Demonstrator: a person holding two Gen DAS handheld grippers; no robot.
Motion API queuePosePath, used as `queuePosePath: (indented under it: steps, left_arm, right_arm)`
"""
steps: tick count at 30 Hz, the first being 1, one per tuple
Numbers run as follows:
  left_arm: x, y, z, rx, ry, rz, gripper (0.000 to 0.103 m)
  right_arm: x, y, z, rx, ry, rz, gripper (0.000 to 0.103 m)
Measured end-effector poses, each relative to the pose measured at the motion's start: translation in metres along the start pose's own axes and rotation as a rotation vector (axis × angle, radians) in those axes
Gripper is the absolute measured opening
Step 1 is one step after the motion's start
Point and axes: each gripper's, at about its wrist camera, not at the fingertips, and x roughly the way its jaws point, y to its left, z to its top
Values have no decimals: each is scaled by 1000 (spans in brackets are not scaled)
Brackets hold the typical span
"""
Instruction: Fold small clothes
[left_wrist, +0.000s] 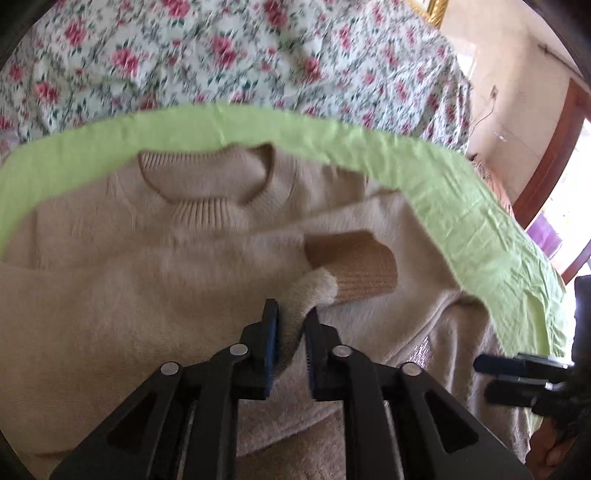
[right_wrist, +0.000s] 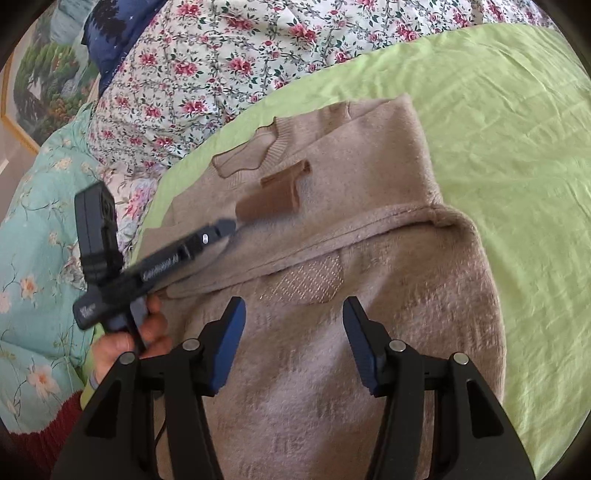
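Observation:
A beige knit sweater (left_wrist: 147, 277) lies front up on a green sheet (left_wrist: 461, 192), collar (left_wrist: 207, 184) at the far side. One sleeve is folded across the chest and ends in a brown ribbed cuff (left_wrist: 354, 266). My left gripper (left_wrist: 291, 325) is shut on a pinch of the sleeve fabric right by that cuff. In the right wrist view its tip, the left gripper (right_wrist: 227, 226), sits at the brown cuffs (right_wrist: 273, 199) on the sweater (right_wrist: 369, 240). My right gripper (right_wrist: 293, 314) hovers open over the sweater's lower body, nothing between its fingers; it also shows as the right gripper (left_wrist: 482, 378) at the picture's edge.
A floral quilt (left_wrist: 221, 55) is bunched behind the sweater. A teal flowered blanket (right_wrist: 37, 258) lies to the left, below a framed picture (right_wrist: 33, 85). A person's hand (right_wrist: 122, 343) grips the left tool's handle. Green sheet (right_wrist: 498, 147) stretches bare to the right.

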Motion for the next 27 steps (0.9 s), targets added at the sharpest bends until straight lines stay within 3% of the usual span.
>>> queuePosePath:
  steps: [2,3,4,8,11,15,18,19,20,21,23,27]
  left_arm:
    - [-6,0,-7,-4,7,-10,38]
    - [-15,1,-14,-6,1,3,60]
    - [-22,1,-17,-8,-11,20,72]
    - [-66,11,-41,-21,-65,67,74]
    - [-99,32,-63,-68,-102,186,76]
    - [-130,88,-93,-243,-126,396,76]
    - [-134,133,-103,-373,-101,431,76]
    - [-132,145,-104,-404,-87,430,76]
    - [-128,156,-103,-432,-73,430,75]
    - [-124,164,-102,-446,-62,430,75]
    - [-119,174,-96,-471,-64,431,75]
    - [-115,181,-86,-478,-72,460,74]
  right_arm:
    - [3,-2,5,8,-10,-2,56]
    - [5,-2,8,14,-15,-1,56]
    - [7,-3,12,22,-20,1,56]
    - [18,-3,29,46,-48,9,56]
    - [35,-4,46,51,-44,11,56]
    - [66,-7,66,80,-24,9,67]
    - [86,-4,75,99,-8,40,67]
    - [93,1,77,87,-2,48,58]
    - [97,6,79,64,7,46,29]
    - [100,17,81,32,25,47,14]
    - [92,31,86,-3,16,81,8]
    - [13,54,100,-57,-189,169,7]
